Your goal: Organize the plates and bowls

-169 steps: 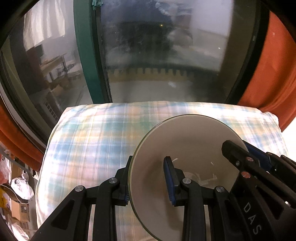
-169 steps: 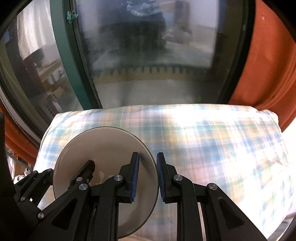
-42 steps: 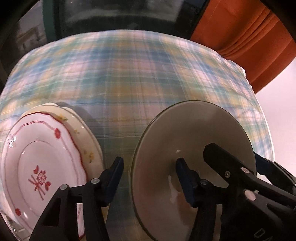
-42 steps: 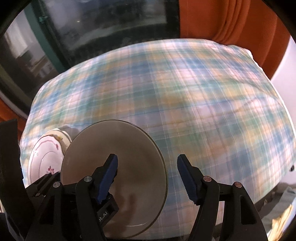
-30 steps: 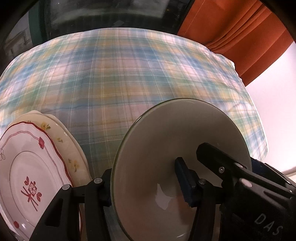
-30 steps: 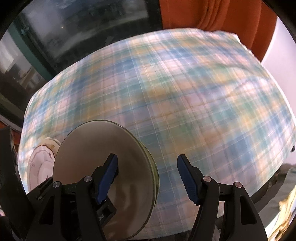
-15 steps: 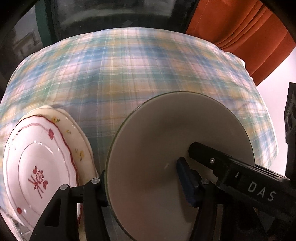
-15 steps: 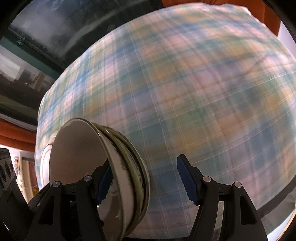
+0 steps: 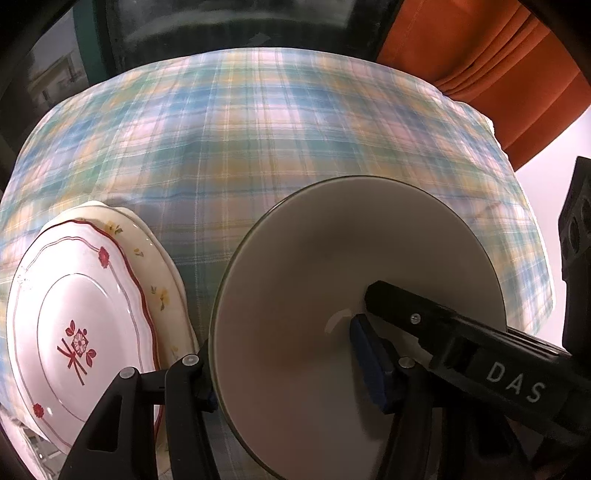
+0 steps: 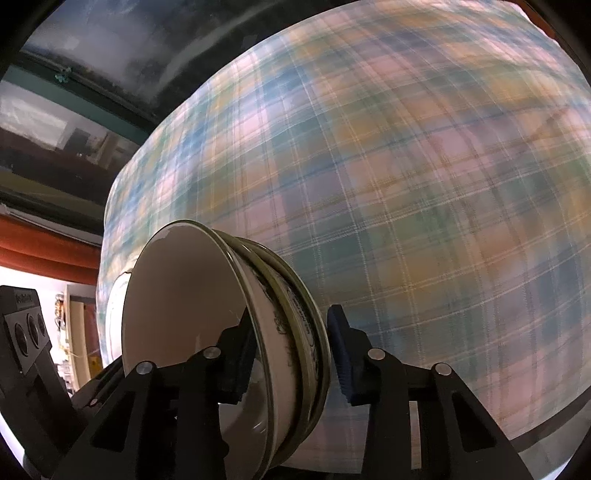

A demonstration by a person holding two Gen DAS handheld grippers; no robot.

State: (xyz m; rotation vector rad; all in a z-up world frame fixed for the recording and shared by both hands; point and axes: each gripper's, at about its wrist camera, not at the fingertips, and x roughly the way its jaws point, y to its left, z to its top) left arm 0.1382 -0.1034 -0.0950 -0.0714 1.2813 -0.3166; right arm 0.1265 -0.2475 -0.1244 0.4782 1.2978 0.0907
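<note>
A stack of nested beige bowls with green rims [image 10: 288,332] hangs tilted over the checked tablecloth [image 10: 406,184]. My right gripper [image 10: 290,354] straddles the stack's wall, one finger inside the top bowl and the other at the outermost rim. Its jaws are closing on that wall. In the left wrist view the top bowl [image 9: 332,258] faces me. My left gripper [image 9: 286,369] is closing on the stack, with one finger inside and one behind the rim. The right gripper's black finger [image 9: 406,314] reaches into the bowl from the right.
Two plates lie stacked at the table's left: a white one with a red pattern [image 9: 74,332] on a cream one with yellow flowers [image 9: 162,291]. A dark window [image 9: 221,29] stands behind the table. An orange curtain [image 9: 498,66] hangs at the back right.
The right gripper's jaws have narrowed from wide apart to the bowl stack's wall, and its view has tipped down. The stack now shows edge-on there. The left gripper has stayed on the bowls.
</note>
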